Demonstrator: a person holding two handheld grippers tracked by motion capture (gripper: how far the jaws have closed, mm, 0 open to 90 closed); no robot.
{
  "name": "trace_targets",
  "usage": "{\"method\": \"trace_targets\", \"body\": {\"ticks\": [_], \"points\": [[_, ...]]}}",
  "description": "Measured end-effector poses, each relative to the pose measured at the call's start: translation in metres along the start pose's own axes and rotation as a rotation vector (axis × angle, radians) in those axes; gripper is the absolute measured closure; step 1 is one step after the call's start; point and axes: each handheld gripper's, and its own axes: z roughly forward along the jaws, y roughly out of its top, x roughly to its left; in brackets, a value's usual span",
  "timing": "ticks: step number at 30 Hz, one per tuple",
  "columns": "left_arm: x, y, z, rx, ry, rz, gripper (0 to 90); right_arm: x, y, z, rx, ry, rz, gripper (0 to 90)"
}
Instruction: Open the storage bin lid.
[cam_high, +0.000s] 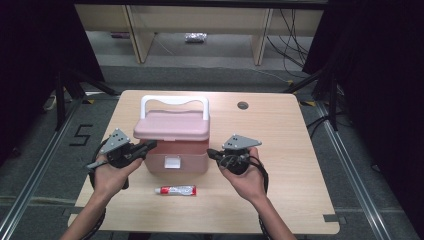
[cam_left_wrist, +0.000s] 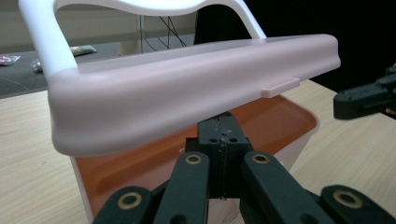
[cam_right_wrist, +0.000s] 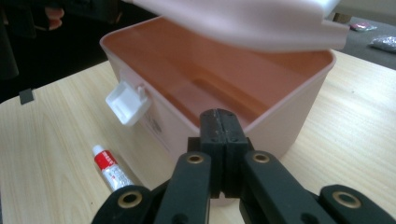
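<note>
A pink storage box (cam_high: 177, 162) stands mid-table, its lid (cam_high: 172, 125) with a white handle (cam_high: 174, 101) raised off the rim. My left gripper (cam_high: 150, 145) is shut, and its joined tips (cam_left_wrist: 223, 122) sit just under the lid's (cam_left_wrist: 187, 88) front-left edge, above the box's orange inside (cam_left_wrist: 280, 116). My right gripper (cam_high: 211, 152) is shut too, its tips (cam_right_wrist: 218, 116) at the box's right corner rim (cam_right_wrist: 280, 126) below the lid (cam_right_wrist: 243, 18). A white latch (cam_right_wrist: 127, 103) hangs on the front wall. A red-and-white tube (cam_high: 176, 190) lies in front of the box.
The wooden table (cam_high: 290, 150) has a round cable hole (cam_high: 243, 105) at the back right. Black curtains flank both sides, and desk legs and cables stand on the floor beyond. The tube (cam_right_wrist: 111, 169) lies between the box and the near table edge.
</note>
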Motion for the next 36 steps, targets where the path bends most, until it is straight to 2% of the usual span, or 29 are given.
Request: {"method": "trace_targets", "body": {"ticks": [1, 2, 4, 8, 10, 12, 13, 16, 17, 18, 19, 20, 21, 22, 24, 26, 28, 29, 31, 33, 34, 35, 36], "points": [[0.000, 0.001, 0.000, -0.001, 0.003, 0.010, 89.8, 0.001, -0.002, -0.001, 0.008, -0.003, 0.016, 90.0], [0.001, 0.002, 0.000, 0.000, 0.005, 0.018, 89.8, 0.000, -0.003, -0.001, -0.006, -0.006, -0.009, 90.0], [0.001, 0.003, 0.000, -0.003, 0.006, 0.018, 89.8, 0.000, -0.006, -0.001, -0.005, 0.011, 0.014, 90.0], [0.001, 0.008, 0.000, -0.012, 0.014, 0.031, 89.8, -0.001, -0.010, -0.003, 0.000, 0.004, 0.003, 90.0], [0.002, 0.010, 0.001, -0.018, 0.014, 0.037, 89.9, -0.002, -0.012, -0.006, 0.008, -0.017, -0.007, 90.0], [0.002, 0.012, 0.001, -0.023, 0.017, 0.038, 89.9, -0.001, -0.014, -0.006, 0.005, 0.001, 0.028, 90.0], [0.003, 0.013, 0.001, -0.022, 0.018, 0.042, 89.8, -0.003, -0.015, -0.006, 0.004, -0.001, 0.013, 90.0], [0.003, 0.015, 0.002, -0.027, 0.020, 0.044, 89.9, -0.006, -0.018, -0.010, 0.002, -0.023, 0.003, 90.0], [0.003, 0.016, 0.002, -0.030, 0.019, 0.043, 89.9, -0.005, -0.019, -0.009, 0.002, -0.013, 0.021, 90.0], [0.003, 0.017, 0.002, -0.030, 0.023, 0.042, 89.8, -0.006, -0.019, -0.010, 0.001, -0.009, 0.016, 90.0], [0.003, 0.018, 0.002, -0.031, 0.024, 0.044, 89.9, -0.006, -0.020, -0.012, 0.011, -0.021, 0.024, 90.0], [0.004, 0.018, 0.002, -0.034, 0.024, 0.046, 89.9, -0.005, -0.021, -0.012, 0.003, -0.014, 0.045, 90.0], [0.004, 0.019, 0.002, -0.035, 0.025, 0.047, 89.9, -0.007, -0.022, -0.013, 0.001, -0.021, 0.018, 90.0], [0.004, 0.020, 0.002, -0.036, 0.026, 0.044, 89.9, -0.008, -0.023, -0.013, -0.006, -0.037, 0.011, 90.0], [0.004, 0.021, 0.003, -0.037, 0.029, 0.040, 89.9, -0.008, -0.026, -0.013, -0.002, -0.023, 0.020, 90.0], [0.004, 0.023, 0.003, -0.039, 0.032, 0.041, 89.9, -0.008, -0.028, -0.016, 0.012, -0.039, 0.044, 89.8], [0.004, 0.024, 0.003, -0.038, 0.035, 0.041, 89.9, -0.011, -0.030, -0.016, 0.006, -0.040, 0.020, 89.6], [0.004, 0.024, 0.004, -0.041, 0.035, 0.042, 89.9, -0.011, -0.031, -0.017, 0.011, -0.043, 0.037, 89.5], [0.004, 0.025, 0.004, -0.042, 0.037, 0.039, 89.9, -0.012, -0.032, -0.017, -0.004, -0.038, 0.030, 89.2], [0.005, 0.026, 0.005, -0.043, 0.039, 0.042, 89.9, -0.011, -0.034, -0.017, -0.005, -0.043, 0.061, 88.8], [0.006, 0.027, 0.005, -0.044, 0.040, 0.043, 89.9, -0.011, -0.034, -0.018, -0.005, -0.046, 0.061, 88.5], [0.005, 0.027, 0.005, -0.046, 0.041, 0.038, 89.9, -0.013, -0.035, -0.018, -0.004, -0.046, 0.035, 88.3], [0.006, 0.028, 0.005, -0.046, 0.042, 0.038, 89.9, -0.013, -0.035, -0.018, -0.007, -0.047, 0.039, 87.9]]}}
